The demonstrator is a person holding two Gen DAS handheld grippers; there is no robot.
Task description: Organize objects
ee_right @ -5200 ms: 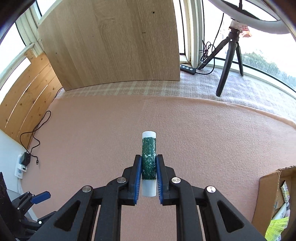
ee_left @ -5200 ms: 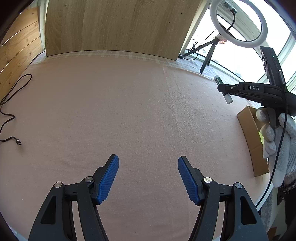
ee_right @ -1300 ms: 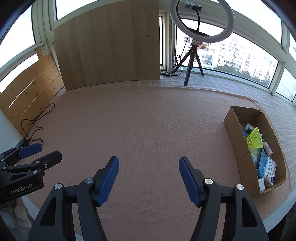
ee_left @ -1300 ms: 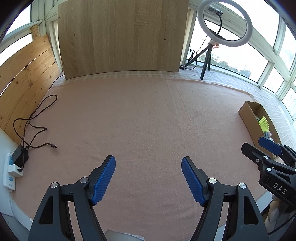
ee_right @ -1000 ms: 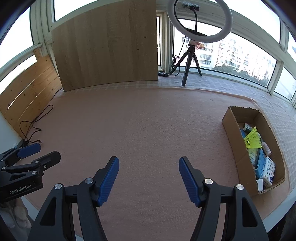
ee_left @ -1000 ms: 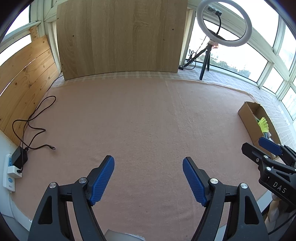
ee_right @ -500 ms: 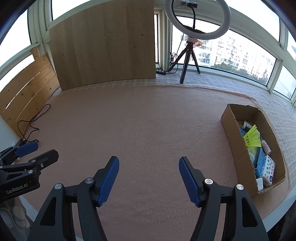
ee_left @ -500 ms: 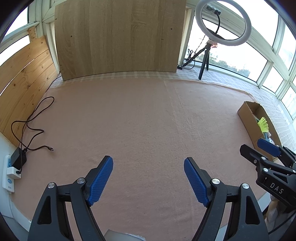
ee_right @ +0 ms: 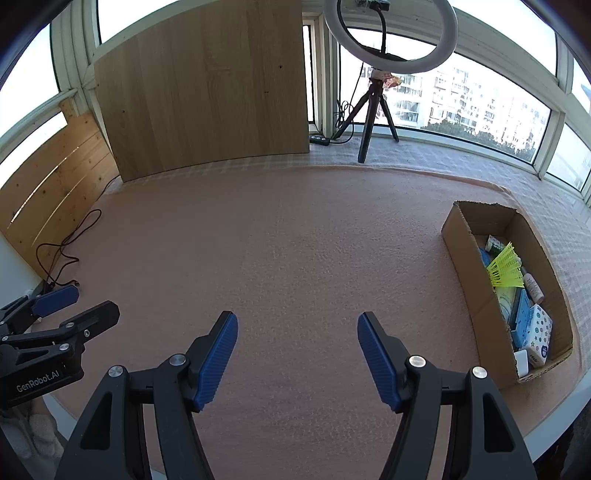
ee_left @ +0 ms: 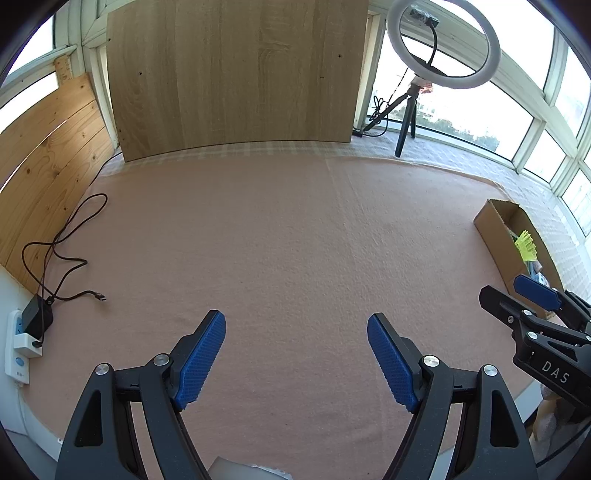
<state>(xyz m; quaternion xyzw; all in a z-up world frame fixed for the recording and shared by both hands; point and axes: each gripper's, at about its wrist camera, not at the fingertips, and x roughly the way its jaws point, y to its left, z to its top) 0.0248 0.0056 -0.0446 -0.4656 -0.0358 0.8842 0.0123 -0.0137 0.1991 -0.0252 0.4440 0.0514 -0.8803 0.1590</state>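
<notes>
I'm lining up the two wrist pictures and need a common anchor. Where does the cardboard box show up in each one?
Left wrist view: the cardboard box sits at the right edge, partly hidden by the right gripper.
Right wrist view: the cardboard box lies at right, open, full of small items.
Shared landmark: the ring light on its tripod at the window.

Bright daylight from windows (ee_right: 480,99), blown-out glare, sharp focus, fisheye-curved edges
</notes>
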